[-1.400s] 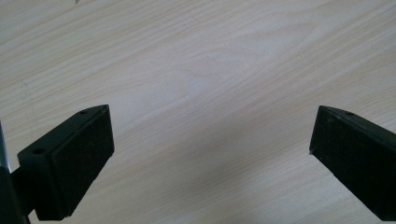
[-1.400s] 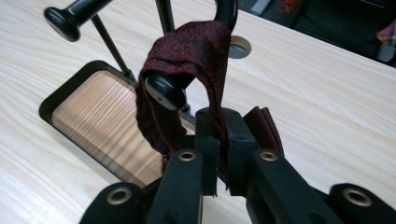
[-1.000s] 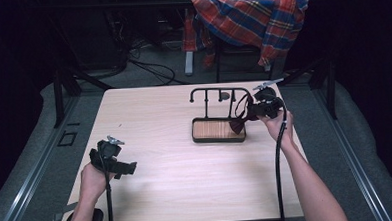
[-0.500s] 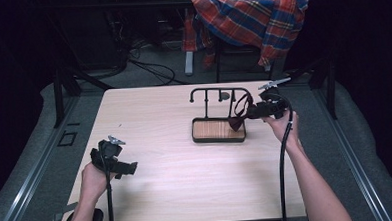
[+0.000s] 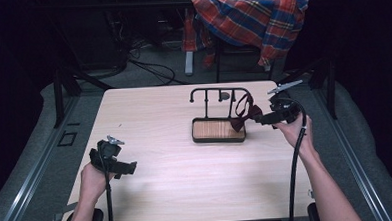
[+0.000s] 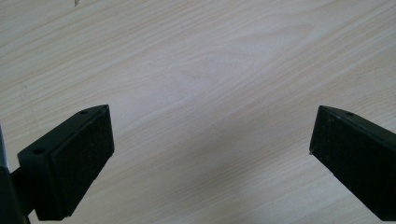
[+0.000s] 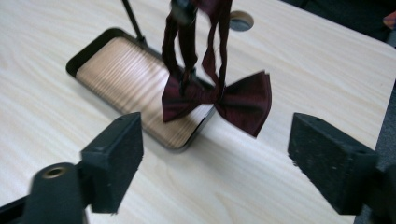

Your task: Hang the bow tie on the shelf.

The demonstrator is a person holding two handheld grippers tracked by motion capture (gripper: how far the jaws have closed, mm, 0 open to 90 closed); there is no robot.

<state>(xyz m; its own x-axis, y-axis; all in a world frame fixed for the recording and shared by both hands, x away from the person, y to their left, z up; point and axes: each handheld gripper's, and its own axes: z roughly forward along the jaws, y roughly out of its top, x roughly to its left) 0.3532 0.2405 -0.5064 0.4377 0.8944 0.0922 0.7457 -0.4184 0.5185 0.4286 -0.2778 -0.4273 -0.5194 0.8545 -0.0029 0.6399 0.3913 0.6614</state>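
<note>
A dark red bow tie (image 5: 244, 119) hangs by its strap from the right end of a black hook stand (image 5: 218, 91) with a wooden tray base (image 5: 218, 130). In the right gripper view the bow tie (image 7: 243, 100) dangles free over the tray's (image 7: 116, 60) near corner, just beyond the jaw tips. My right gripper (image 5: 261, 119) sits just right of it; its jaws have just been opening and stand open with nothing between them (image 7: 215, 142). My left gripper (image 5: 125, 166) rests at the front left, open over bare wood (image 6: 212, 135).
A plaid shirt (image 5: 252, 18) drapes over a chair behind the table. Cables lie on the floor at the back. A round grommet hole (image 5: 225, 95) sits in the tabletop behind the stand. The table's right edge runs close to my right hand.
The right gripper's jaws have opened and let go of the bow tie. That hand drew back to the right and slightly up. The left gripper has not moved.
</note>
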